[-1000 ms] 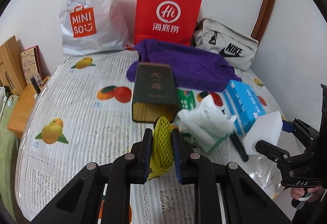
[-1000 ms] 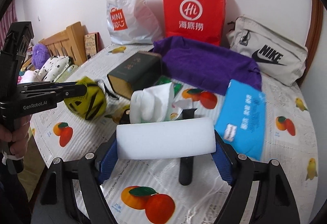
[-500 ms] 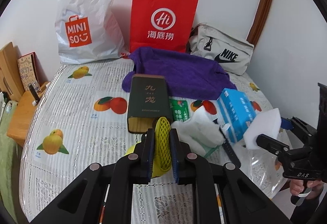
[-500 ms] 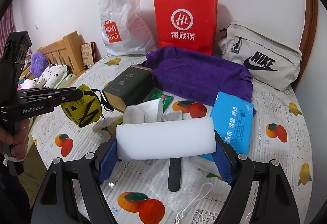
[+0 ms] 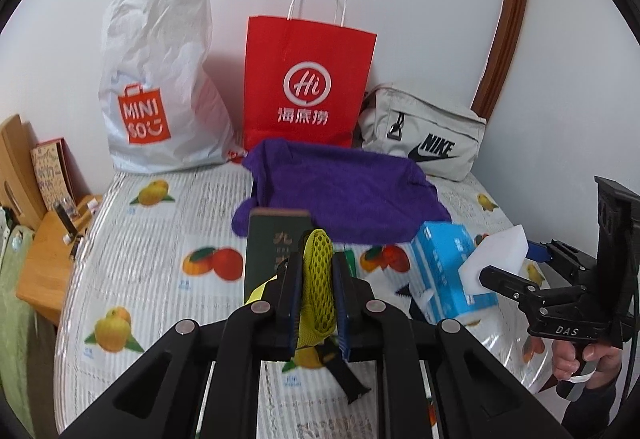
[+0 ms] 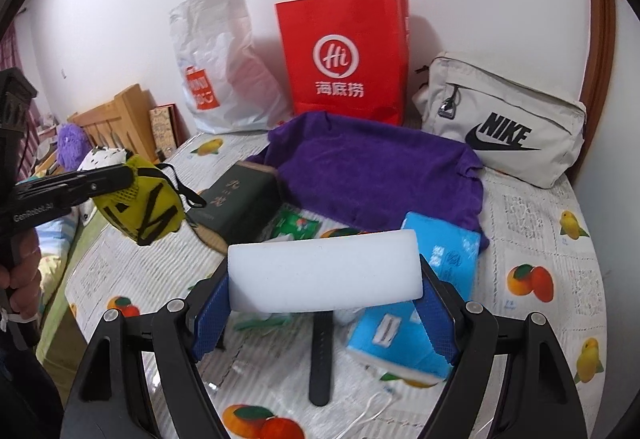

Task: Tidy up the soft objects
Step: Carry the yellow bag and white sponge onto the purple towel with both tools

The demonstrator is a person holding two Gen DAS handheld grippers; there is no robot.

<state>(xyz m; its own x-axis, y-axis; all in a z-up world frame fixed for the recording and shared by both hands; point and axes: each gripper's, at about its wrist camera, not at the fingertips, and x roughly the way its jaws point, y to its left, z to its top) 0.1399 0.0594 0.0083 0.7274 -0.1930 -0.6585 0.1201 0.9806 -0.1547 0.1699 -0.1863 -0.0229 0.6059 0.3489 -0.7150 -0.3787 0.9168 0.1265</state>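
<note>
My left gripper [image 5: 317, 275] is shut on a yellow mesh pouch [image 5: 318, 279] with black straps and holds it above the table; the pouch also shows at the left of the right wrist view [image 6: 144, 209]. My right gripper [image 6: 324, 279] is shut on a white foam block [image 6: 324, 275], held in the air; the block also shows in the left wrist view [image 5: 494, 259]. A purple towel [image 5: 340, 195] lies at the back of the table. A blue tissue pack [image 6: 424, 303] lies under the right gripper.
A red paper bag [image 5: 308, 87], a white Miniso bag [image 5: 160, 95] and a grey Nike pouch [image 5: 424, 135] stand along the wall. A dark green box [image 6: 236, 203], a green packet [image 6: 294, 225] and a black strap [image 6: 322, 355] lie on the fruit-print cloth [image 5: 152, 263].
Both grippers have risen and tilted up with their loads. The white tissue wad is now hidden behind the foam block. The bags at the wall sit lower in view.
</note>
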